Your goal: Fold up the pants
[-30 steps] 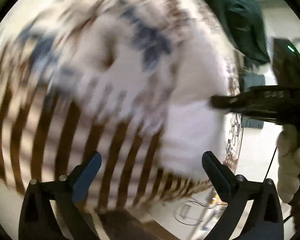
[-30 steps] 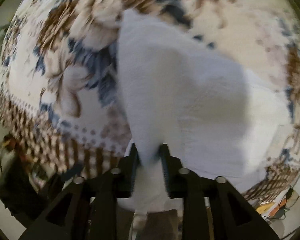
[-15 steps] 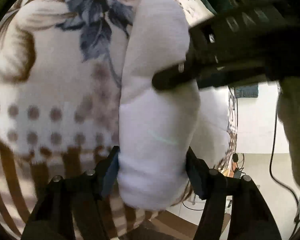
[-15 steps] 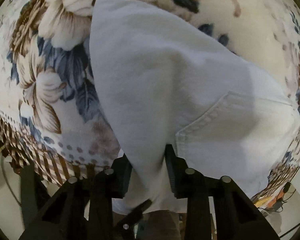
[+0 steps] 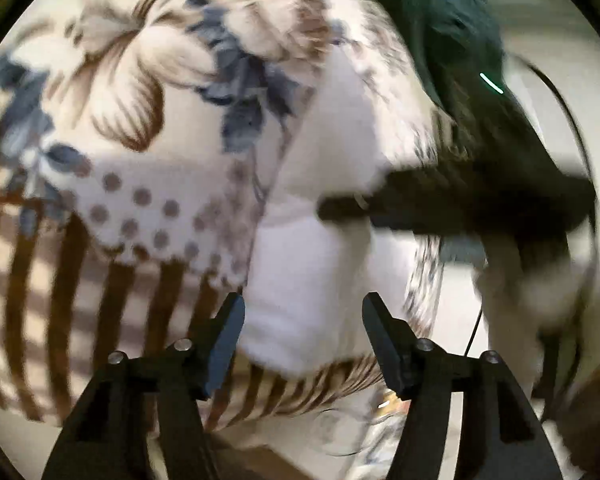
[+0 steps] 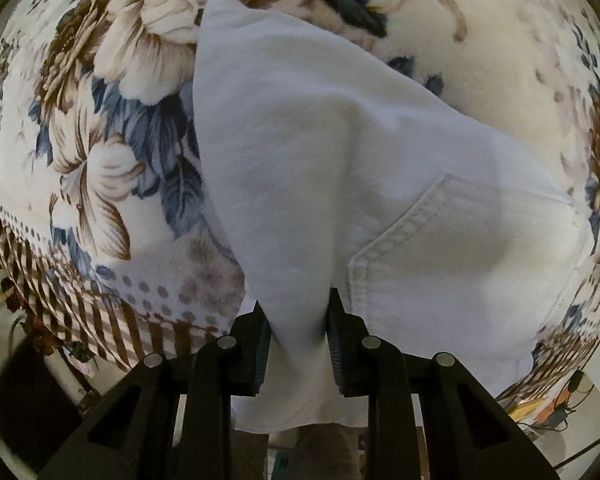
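The white pants [image 6: 340, 152] lie on a floral blanket, a stitched back pocket [image 6: 460, 248] showing at the right. My right gripper [image 6: 296, 308] points steeply down and pinches a raised ridge of the fabric at the near edge; its jaws are closing on it. In the blurred left wrist view, my left gripper [image 5: 303, 312] holds a thick folded bundle of the pants [image 5: 312, 272] between its pads. The right gripper's fingers [image 5: 340, 210] reach in from the right onto the same white fabric.
The floral blanket [image 6: 100, 160] has a dotted and brown-striped border [image 5: 80, 300] that drops off at the near edge. A dark green cloth [image 5: 440, 20] lies at the back right. A pale gloved hand [image 5: 540, 292] and a cable [image 5: 580, 140] are at the right.
My left gripper went from wide open over the blanket to closed around a thick fold of the pants. The right gripper kept its pinch and narrowed.
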A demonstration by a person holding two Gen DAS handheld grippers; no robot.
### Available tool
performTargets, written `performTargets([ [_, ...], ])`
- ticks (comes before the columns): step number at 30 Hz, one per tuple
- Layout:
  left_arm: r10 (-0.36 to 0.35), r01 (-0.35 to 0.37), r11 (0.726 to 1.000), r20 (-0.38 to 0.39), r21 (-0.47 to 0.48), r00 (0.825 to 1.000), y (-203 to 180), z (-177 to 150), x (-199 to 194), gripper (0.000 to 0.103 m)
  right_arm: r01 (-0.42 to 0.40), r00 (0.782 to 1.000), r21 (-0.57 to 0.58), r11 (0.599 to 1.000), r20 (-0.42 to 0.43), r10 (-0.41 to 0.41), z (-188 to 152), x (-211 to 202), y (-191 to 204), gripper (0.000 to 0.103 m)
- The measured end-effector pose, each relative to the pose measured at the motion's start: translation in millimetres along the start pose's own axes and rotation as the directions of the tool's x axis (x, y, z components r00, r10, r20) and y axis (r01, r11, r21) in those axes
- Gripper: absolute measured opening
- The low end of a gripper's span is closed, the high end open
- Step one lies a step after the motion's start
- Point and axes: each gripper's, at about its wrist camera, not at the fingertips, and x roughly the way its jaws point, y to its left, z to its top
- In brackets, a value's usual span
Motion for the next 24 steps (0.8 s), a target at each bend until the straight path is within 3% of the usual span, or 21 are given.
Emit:
performTargets([
  [2,0.042,-0.048,0.995,-0.068,-0.090,0.997,17.9,9.2,26.1,0.061,0.008,1.000,-0.006,1.000,0.003,-0.008,-2.0,1.4,3.8,0.023],
  [3,0.026,-0.043,0.988,-0.113,-0.150,0.993,33.4,6.7,34.6,0.063,0.007,1.000,-0.001,1.000,0.003,-0.007,-2.8,3.3,5.7,0.023],
  [5,-0.030,-0.004,0.967,-0.130,-0.253,0.991,54.6,-8.2,38.3,0.066,0.005,1.000,-0.004,1.000,0.001,-0.005,-2.9,4.8,7.2,0.022],
  [11,0.020,-0.063,0.963,-0.163,-0.263,0.986,69.0,-43.4,12.7,0.066,-0.034,0.999,0.022,0.999,0.009,0.034,-7.6,4.4,3.7,0.022],
  [14,0.089,-0.135,0.961,-0.191,-0.242,0.978,70.5,-57.2,8.4,0.063,-0.043,0.999,0.019,0.999,0.023,0.043,-5.3,-0.6,1.6,0.022],
  [16,0.096,-0.139,0.957,-0.175,-0.253,0.980,71.2,-61.2,-1.4,0.063,-0.067,0.998,-0.014,0.998,0.006,0.068,-1.5,0.5,3.3,0.032],
  [17,0.109,-0.144,0.960,-0.150,-0.242,0.983,67.5,-61.4,-9.0,0.063,-0.121,0.993,-0.039,0.992,0.003,0.121,-3.4,-2.8,4.8,0.035],
  [18,0.124,-0.147,0.963,-0.114,-0.227,0.986,60.0,-54.5,-12.6,0.064,-0.191,0.981,-0.053,0.980,0.012,0.192,-4.9,-8.2,1.7,0.044],
  [19,0.125,-0.138,0.967,-0.076,-0.214,0.989,53.2,-51.9,-21.6,0.067,-0.255,0.966,-0.060,0.965,0.031,0.257,-7.5,-13.4,-2.5,0.062],
  [20,0.126,-0.130,0.972,-0.036,-0.195,0.991,44.9,-43.9,-27.6,0.080,-0.317,0.944,-0.061,0.946,0.073,0.321,-11.6,-23.5,-11.0,0.071],
  [21,0.124,-0.122,0.979,0.002,-0.164,0.992,34.4,-34.4,-31.8,0.094,-0.323,0.937,-0.048,0.945,0.122,0.327,-16.1,-32.7,-22.8,0.080],
  [24,0.094,-0.089,0.993,0.063,-0.077,0.994,8.6,-12.9,-35.5,0.100,-0.289,0.930,0.054,0.956,0.255,0.267,-30.6,-54.2,-74.3,0.080],
])
